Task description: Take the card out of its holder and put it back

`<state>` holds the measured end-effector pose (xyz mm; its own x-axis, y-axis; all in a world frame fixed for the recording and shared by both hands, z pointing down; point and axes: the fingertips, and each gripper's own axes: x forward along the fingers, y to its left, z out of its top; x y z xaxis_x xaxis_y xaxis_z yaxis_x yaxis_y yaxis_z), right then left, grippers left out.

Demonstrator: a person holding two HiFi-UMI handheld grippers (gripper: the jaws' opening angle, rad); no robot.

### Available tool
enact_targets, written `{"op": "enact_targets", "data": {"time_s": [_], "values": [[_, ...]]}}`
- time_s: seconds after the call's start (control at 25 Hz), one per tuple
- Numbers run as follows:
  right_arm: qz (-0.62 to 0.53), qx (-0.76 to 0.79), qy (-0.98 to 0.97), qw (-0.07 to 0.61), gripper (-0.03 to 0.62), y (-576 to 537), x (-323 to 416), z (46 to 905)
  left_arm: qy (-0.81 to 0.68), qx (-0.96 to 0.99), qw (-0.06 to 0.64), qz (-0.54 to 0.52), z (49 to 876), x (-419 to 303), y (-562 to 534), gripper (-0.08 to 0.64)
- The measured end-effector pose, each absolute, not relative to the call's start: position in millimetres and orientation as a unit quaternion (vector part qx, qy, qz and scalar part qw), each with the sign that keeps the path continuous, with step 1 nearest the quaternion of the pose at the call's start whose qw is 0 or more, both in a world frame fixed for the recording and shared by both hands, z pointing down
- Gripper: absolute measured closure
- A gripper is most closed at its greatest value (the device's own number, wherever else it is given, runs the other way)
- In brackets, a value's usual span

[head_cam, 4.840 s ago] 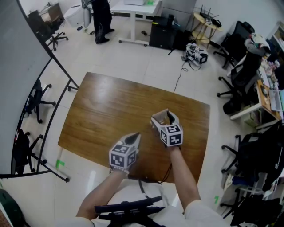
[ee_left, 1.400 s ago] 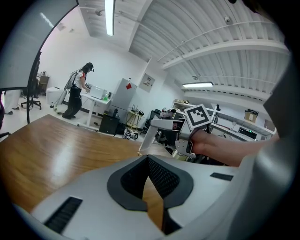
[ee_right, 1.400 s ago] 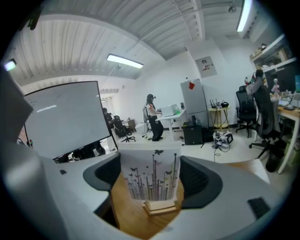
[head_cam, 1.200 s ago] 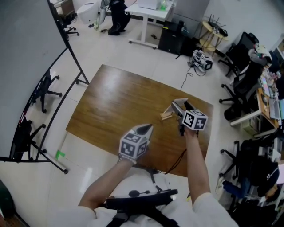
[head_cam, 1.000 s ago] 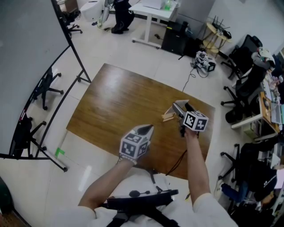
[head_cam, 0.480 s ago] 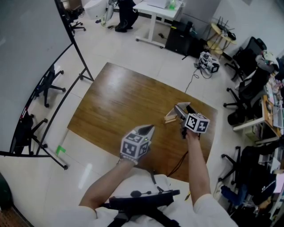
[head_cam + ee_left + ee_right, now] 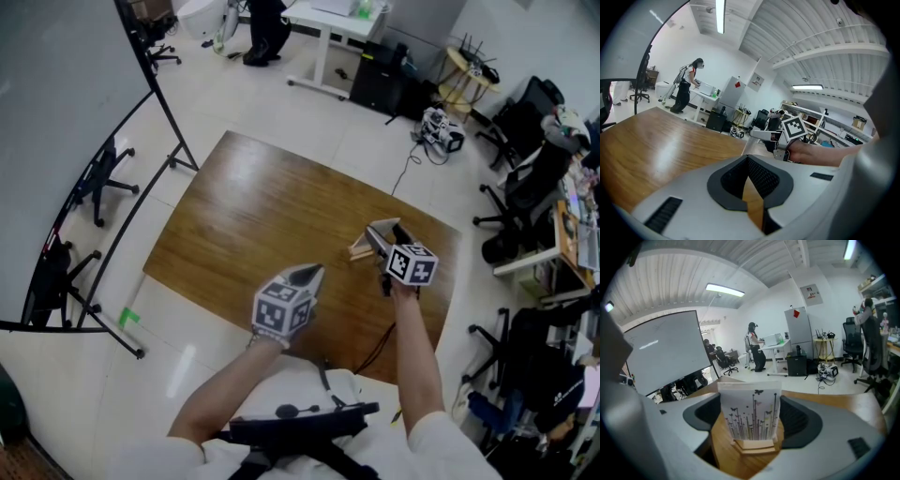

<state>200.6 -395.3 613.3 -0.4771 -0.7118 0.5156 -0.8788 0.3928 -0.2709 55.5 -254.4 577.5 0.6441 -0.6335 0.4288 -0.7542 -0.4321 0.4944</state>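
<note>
A white card (image 7: pixel 750 413) printed with butterflies and stems stands upright, and my right gripper (image 7: pixel 750 423) is shut on its two side edges. Its bottom edge sits in the small wooden holder (image 7: pixel 754 445) on the brown table (image 7: pixel 244 216). From the head view, the right gripper (image 7: pixel 380 236) hangs over the holder (image 7: pixel 358 251) near the table's right end. The left gripper (image 7: pixel 307 274) hovers at the near table edge, apart from the holder, its jaws together and nothing in them. The left gripper (image 7: pixel 750 187) looks across at the right gripper's marker cube (image 7: pixel 794 127).
A whiteboard on a wheeled stand (image 7: pixel 66 112) borders the table's left side. Office chairs (image 7: pixel 511 178) and desks crowd the right. A cable (image 7: pixel 403 155) runs over the floor beyond the table. A person (image 7: pixel 686 86) stands at a far desk.
The right gripper with the card has sunk a little towards the holder. The left gripper has kept its place.
</note>
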Motion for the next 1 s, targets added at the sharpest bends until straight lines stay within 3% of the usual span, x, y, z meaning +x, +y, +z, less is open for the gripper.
{"op": "enact_targets", "data": {"time_s": [1.0], "values": [[0.187,0.482,-0.826,0.225,0.176,-380,179,632,-0.416,0.836,0.347,0.086,581,47,-253,0.569]]}}
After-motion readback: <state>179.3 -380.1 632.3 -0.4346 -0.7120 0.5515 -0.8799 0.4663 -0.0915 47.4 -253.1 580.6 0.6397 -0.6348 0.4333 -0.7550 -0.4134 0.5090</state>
